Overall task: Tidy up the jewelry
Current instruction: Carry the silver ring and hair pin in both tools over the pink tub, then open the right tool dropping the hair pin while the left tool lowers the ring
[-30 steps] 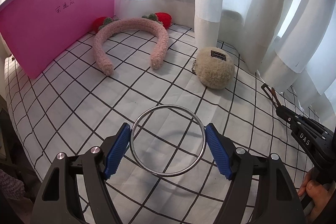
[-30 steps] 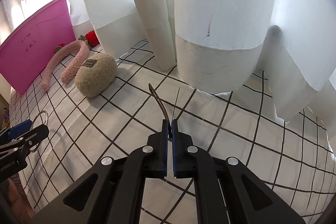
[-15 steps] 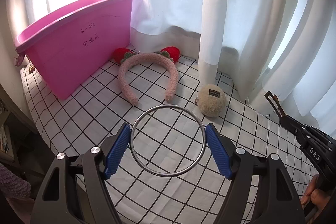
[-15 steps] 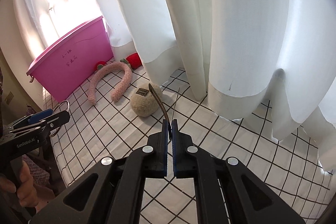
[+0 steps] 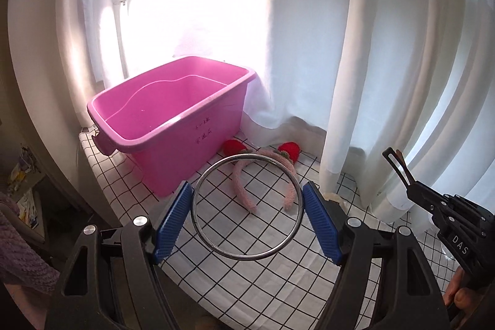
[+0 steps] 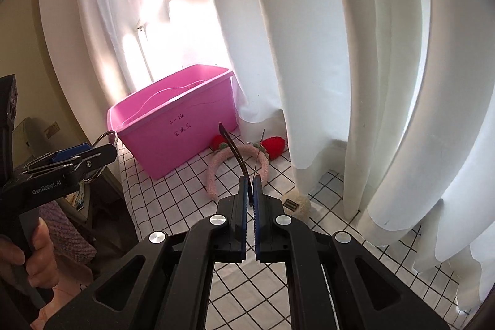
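Home: curtains [image 5: 355, 82], pink bin [image 5: 173, 126]

bin [image 5: 173, 101] top open | curtain [image 5: 355, 82] crowds right | headband [image 5: 244, 197] beside bin

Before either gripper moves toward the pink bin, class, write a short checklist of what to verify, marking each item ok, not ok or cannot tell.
1. Metal ring held between the pads of the left gripper: ok.
2. Right gripper clamped on the dark hair clip: ok.
3. Pink bin open on top, no lid: ok.
4. Bin floor free of other items: cannot tell.
5. Pink headband and beige pouch already put away: not ok, both lie on the checked cloth.
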The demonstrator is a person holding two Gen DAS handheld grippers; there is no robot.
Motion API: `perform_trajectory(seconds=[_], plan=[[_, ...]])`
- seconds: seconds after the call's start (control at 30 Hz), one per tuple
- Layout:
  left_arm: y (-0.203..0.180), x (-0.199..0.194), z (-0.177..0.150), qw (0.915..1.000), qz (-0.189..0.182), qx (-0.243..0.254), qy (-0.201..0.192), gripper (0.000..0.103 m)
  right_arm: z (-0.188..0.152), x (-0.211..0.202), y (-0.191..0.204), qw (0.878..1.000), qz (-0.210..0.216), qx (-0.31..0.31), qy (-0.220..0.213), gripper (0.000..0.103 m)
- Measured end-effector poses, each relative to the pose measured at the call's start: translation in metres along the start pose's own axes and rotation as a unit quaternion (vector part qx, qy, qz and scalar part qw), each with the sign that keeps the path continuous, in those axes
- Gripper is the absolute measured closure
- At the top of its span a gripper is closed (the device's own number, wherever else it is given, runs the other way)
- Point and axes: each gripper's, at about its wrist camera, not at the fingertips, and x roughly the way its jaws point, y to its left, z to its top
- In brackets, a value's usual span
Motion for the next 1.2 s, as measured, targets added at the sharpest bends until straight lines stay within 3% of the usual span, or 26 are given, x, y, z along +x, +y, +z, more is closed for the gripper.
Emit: perform_trajectory(seconds=[0.27,0.53,0.77,1.2], plan=[[0.062,0.003,0.049,0.9989,0.008,0.002,-0.047,0.032,0.060,0.040,0.063,0.999,0.025,-0.030,-0.031,0.099],[0.150,0.053,0.100,0.9986,0.001,0.022,-0.048,0.032,0.125,0.130,0.128,0.999,0.025,-0.025,-0.022,0.099],[0.216,0.118,0.137,0.9995,-0.020,0.021,-0.009,0.032,0.168,0.209,0.170,0.999,0.016,-0.036,0.014,0.099],[0.260,0.202,0.152,0.9972,-0.012,-0.024,0.070,0.032,0.201,0.329,0.197,0.990,0.033,-0.061,0.120,0.099]])
